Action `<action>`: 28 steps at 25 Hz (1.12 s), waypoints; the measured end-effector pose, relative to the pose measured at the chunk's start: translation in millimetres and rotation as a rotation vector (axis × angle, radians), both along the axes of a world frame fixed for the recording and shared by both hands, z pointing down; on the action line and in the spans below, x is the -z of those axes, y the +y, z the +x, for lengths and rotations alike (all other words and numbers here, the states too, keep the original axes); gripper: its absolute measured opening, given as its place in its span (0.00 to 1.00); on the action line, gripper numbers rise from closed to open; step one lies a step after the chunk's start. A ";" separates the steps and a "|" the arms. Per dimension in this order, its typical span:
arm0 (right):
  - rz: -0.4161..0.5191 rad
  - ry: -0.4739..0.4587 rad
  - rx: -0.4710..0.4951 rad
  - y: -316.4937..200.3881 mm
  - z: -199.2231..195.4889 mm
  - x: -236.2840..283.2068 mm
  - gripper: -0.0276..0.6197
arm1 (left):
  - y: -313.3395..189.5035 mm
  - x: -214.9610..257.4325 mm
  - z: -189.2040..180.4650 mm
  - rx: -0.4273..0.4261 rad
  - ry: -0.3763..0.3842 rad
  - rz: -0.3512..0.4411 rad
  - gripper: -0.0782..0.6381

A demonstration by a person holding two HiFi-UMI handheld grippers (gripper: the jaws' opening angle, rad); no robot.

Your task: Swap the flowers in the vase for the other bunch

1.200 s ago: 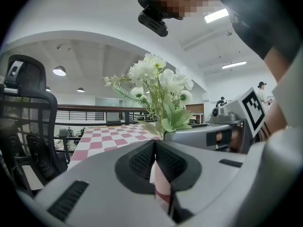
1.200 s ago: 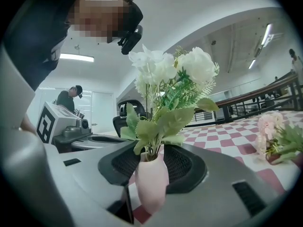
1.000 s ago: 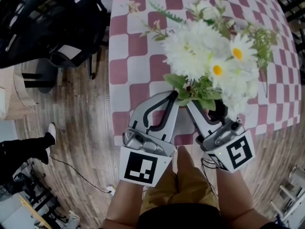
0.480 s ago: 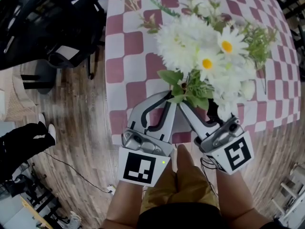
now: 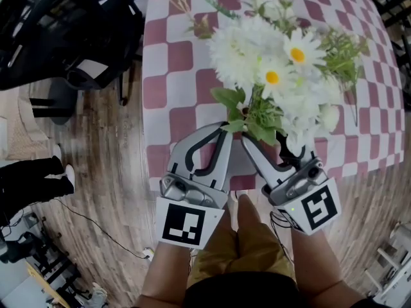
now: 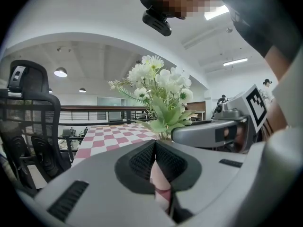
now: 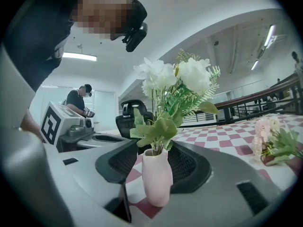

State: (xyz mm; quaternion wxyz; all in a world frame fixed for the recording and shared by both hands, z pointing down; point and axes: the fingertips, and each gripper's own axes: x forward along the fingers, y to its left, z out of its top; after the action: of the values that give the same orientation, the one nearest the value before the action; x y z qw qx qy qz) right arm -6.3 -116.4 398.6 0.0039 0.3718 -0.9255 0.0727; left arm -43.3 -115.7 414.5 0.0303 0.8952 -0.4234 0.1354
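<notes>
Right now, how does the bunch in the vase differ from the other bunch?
The white bunch stands upright in the pink vase; the pink bunch lies on the checked tablecloth. The white bunch's vase stands between the right tongs, just opened; the pink bunch lies apart. Both have green leaves.

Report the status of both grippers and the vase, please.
Left gripper shut. Right gripper just opened, pink vase upright between its jaws. White flowers in vase; pink bunch on table. No obstacle seen.
</notes>
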 end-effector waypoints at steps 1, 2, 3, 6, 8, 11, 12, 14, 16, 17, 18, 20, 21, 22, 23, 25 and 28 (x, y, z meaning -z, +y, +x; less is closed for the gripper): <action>-0.001 0.001 -0.002 0.9 1.1 0.2 0.36 | 1.1 0.5 0.1 0.001 -0.002 0.002 0.12; -0.001 0.000 -0.003 1.7 2.1 0.7 0.36 | 2.3 1.0 0.2 0.001 -0.004 0.003 0.12; 0.000 0.000 -0.004 2.5 2.9 1.5 0.36 | 3.6 1.5 0.5 0.000 -0.007 0.004 0.12; 0.003 0.004 -0.005 5.4 6.0 3.5 0.36 | 8.0 4.0 1.8 0.001 -0.011 0.008 0.12; 0.003 0.006 -0.012 6.4 10.1 4.8 0.36 | 10.1 6.6 2.5 0.007 -0.009 0.010 0.12; 0.004 0.006 -0.018 7.6 16.0 8.3 0.36 | 11.3 11.6 4.7 0.012 -0.012 0.015 0.12; 0.006 0.005 -0.018 8.2 17.4 9.8 0.36 | 11.6 13.7 5.8 0.013 -0.012 0.018 0.12; 0.009 0.004 -0.018 9.9 20.0 13.0 0.36 | 12.8 18.5 8.0 0.014 -0.014 0.024 0.12; 0.013 0.004 -0.014 11.6 21.3 16.4 0.36 | 14.2 23.9 9.7 0.017 -0.010 0.030 0.12; 0.016 0.005 -0.012 12.3 21.6 18.2 0.36 | 14.7 26.5 10.6 0.020 -0.007 0.033 0.12; 0.019 0.006 -0.011 12.7 22.1 20.1 0.36 | 15.1 29.0 11.9 0.021 -0.005 0.036 0.12; 0.023 0.007 -0.010 13.6 23.5 23.8 0.36 | 15.6 33.3 14.8 0.017 -0.007 0.044 0.12; 0.025 0.007 -0.008 14.3 24.1 25.7 0.36 | 16.0 35.5 16.0 0.016 -0.008 0.047 0.12; 0.028 0.007 -0.006 15.0 24.5 27.9 0.36 | 16.4 37.9 16.9 0.016 -0.007 0.049 0.12; 0.031 0.007 -0.005 15.8 24.8 30.5 0.36 | 17.1 40.7 17.8 0.015 -0.004 0.050 0.12; 0.036 0.007 -0.004 17.4 26.1 35.9 0.36 | 18.8 47.0 19.7 0.013 0.003 0.053 0.12; 0.040 0.009 -0.008 21.3 29.3 42.1 0.36 | 21.3 55.9 22.4 0.005 -0.001 0.068 0.12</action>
State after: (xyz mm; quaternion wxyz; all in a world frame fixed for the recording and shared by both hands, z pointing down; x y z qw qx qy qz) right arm 23.0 -95.2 356.5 0.0002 0.3758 -0.9252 0.0527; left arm -20.9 -94.4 358.5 0.0003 0.8946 -0.4302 0.1212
